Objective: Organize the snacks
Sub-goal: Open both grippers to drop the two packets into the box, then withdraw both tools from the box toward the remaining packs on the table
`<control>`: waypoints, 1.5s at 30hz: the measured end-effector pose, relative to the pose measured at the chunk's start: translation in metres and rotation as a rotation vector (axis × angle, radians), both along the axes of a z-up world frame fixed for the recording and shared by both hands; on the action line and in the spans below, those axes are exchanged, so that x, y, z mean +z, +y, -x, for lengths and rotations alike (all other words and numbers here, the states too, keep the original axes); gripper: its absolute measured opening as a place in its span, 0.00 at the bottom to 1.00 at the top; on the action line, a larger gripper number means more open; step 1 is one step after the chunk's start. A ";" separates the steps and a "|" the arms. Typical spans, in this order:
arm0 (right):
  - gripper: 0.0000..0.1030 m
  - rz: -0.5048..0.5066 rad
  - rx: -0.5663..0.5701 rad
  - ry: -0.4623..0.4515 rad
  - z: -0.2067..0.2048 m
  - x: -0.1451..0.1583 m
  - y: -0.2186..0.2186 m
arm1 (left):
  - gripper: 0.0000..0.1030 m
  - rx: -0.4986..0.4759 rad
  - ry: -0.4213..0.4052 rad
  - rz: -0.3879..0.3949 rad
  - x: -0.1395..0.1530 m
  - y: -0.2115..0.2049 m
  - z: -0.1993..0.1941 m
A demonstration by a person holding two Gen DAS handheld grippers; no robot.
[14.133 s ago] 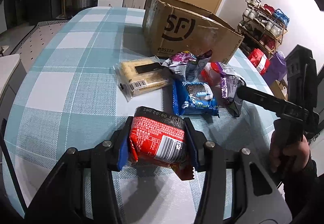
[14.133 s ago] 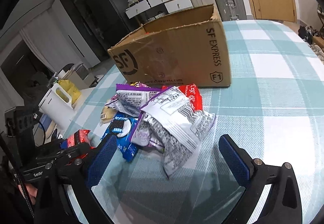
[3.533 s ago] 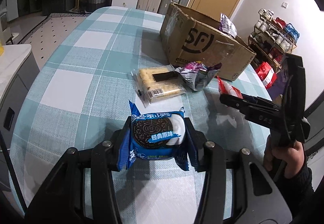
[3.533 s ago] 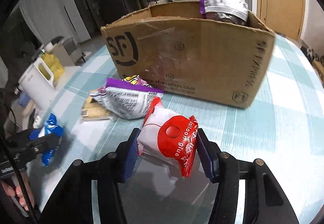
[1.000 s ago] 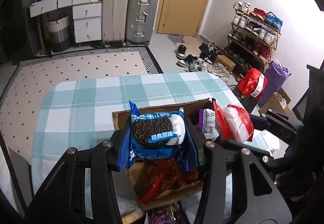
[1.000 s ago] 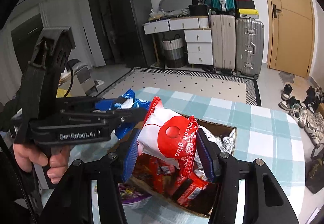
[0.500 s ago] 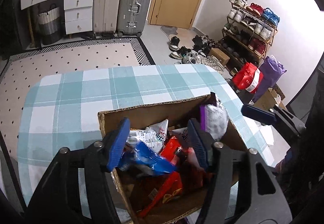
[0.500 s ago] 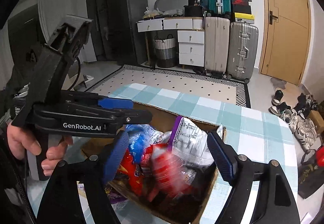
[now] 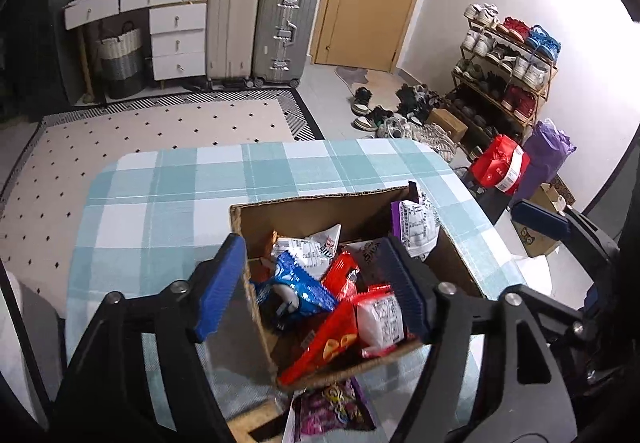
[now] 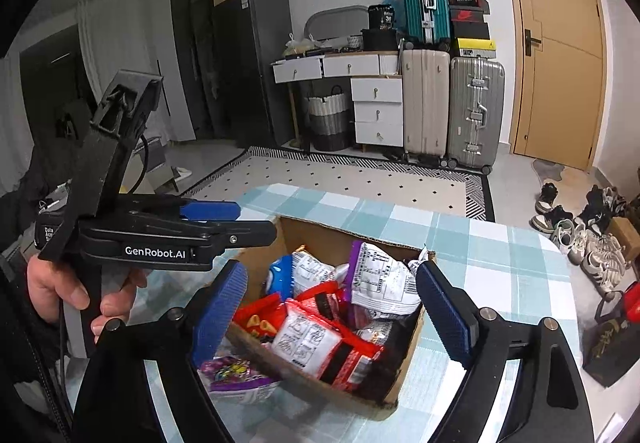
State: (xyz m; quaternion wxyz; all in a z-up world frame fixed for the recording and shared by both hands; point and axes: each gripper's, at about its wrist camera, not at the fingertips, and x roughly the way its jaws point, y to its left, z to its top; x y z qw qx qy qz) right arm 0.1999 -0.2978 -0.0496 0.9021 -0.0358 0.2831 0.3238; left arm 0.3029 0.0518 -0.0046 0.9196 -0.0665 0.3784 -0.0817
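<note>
Both grippers hang above the open cardboard box (image 9: 352,207), which stands on the checked tablecloth (image 9: 168,195) towards its near edge, and each has just been opening. The left gripper (image 9: 316,283) has its blue pads spread with nothing between them; the blue cookie pack (image 9: 296,291) lies loose in the box below, at the box's left wall. The right gripper (image 10: 332,307) is spread wide as well and empty; the red and white pack (image 10: 308,339) lies inside the box against its near wall, among the other packs.

What the next pick-up turns on is what lies outside the box. A purple packet (image 9: 332,409) rests flat on the cloth just beside the box's near wall, at the near-left corner, with a pale yellow pack (image 9: 252,419) next to it, further left and mostly hidden. Both sit below and behind the fingertips of either gripper, closer to the person than the box is. In the right wrist view the purple packet (image 10: 236,373) shows under the right gripper's left finger, so it seems within reach of either hand; the left looks slightly nearer the yellow pack. Its long axis cannot be told from here.
</note>
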 end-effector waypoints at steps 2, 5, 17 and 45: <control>0.89 -0.009 0.001 -0.011 0.010 0.006 -0.002 | 0.76 0.016 -0.016 -0.011 0.007 0.001 0.013; 0.91 -0.019 0.001 -0.025 0.025 0.015 -0.003 | 0.78 0.028 -0.036 -0.025 0.017 0.002 0.032; 0.97 -0.056 0.007 -0.078 0.085 0.047 -0.007 | 0.87 0.081 -0.135 -0.096 0.060 -0.004 0.121; 0.99 -0.061 0.019 -0.081 0.190 0.017 0.011 | 0.99 0.306 -0.132 -0.118 0.015 0.014 0.257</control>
